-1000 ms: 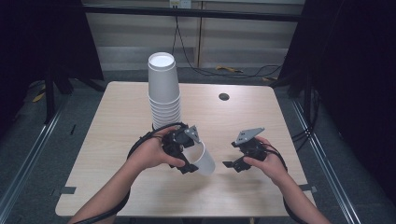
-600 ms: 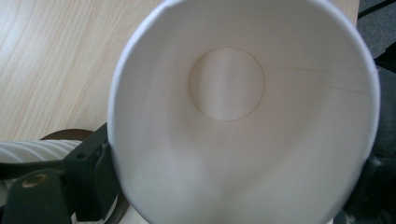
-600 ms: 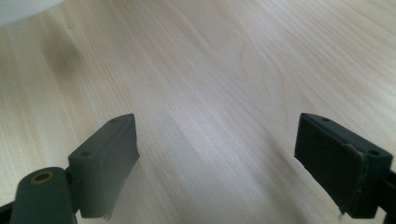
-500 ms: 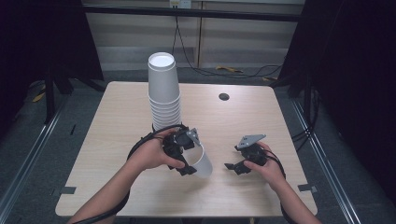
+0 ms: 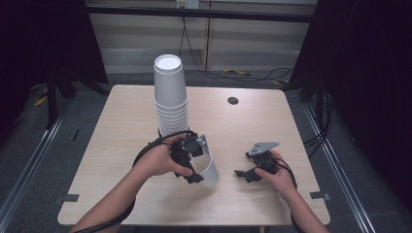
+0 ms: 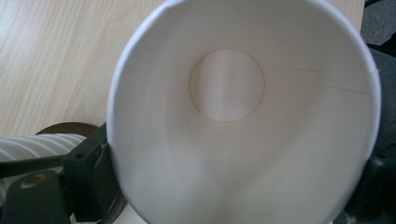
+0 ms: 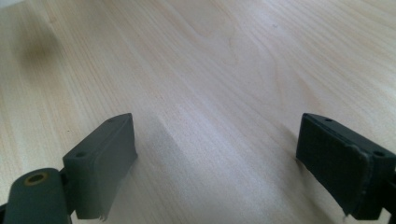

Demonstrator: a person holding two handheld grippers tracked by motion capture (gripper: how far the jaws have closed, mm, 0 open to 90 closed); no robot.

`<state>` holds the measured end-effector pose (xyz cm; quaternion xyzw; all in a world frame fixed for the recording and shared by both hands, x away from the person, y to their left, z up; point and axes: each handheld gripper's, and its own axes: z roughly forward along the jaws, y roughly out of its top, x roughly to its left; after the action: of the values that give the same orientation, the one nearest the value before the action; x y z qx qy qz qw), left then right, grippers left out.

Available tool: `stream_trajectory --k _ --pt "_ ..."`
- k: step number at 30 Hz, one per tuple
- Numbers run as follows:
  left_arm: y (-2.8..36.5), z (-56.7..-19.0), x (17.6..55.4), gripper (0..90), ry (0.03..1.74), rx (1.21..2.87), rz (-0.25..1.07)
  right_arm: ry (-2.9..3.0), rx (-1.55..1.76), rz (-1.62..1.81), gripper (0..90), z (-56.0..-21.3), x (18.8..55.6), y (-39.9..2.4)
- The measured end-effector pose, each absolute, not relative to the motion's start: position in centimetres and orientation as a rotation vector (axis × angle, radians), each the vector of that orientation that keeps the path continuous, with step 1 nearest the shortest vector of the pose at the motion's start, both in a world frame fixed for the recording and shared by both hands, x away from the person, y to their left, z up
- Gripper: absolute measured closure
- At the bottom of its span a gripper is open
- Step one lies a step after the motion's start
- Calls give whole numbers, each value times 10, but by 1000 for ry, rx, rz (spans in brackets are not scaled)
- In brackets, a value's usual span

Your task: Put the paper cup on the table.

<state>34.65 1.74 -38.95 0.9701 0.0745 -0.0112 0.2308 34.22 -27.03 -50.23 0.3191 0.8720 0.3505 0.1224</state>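
One cup off the stack, ready to set down.
My left tool (image 5: 193,162) clamps the paper cup (image 5: 210,170) just above the desk (image 5: 121,131), near the cup stack (image 5: 171,97); my right tool (image 5: 248,172), jaws just opened, holds nothing; next I place it upright.

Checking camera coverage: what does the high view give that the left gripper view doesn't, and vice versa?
High view alone: the tall cup stack standing whole at the table's far side, the right gripper with open jaws, nothing between them, and both forearms.

Left gripper view alone: the inside of the held cup, down to its round bottom, and the seam on its wall.

Both: the wooden table, the single white cup clamped in the left gripper, and part of the stack.
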Motion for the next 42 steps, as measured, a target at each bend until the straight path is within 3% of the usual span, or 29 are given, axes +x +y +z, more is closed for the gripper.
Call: stream_trajectory --k 42 --pt "-1 -406 342 63 100 2758 -4 2518 938 1043 105 -505 342 -271"
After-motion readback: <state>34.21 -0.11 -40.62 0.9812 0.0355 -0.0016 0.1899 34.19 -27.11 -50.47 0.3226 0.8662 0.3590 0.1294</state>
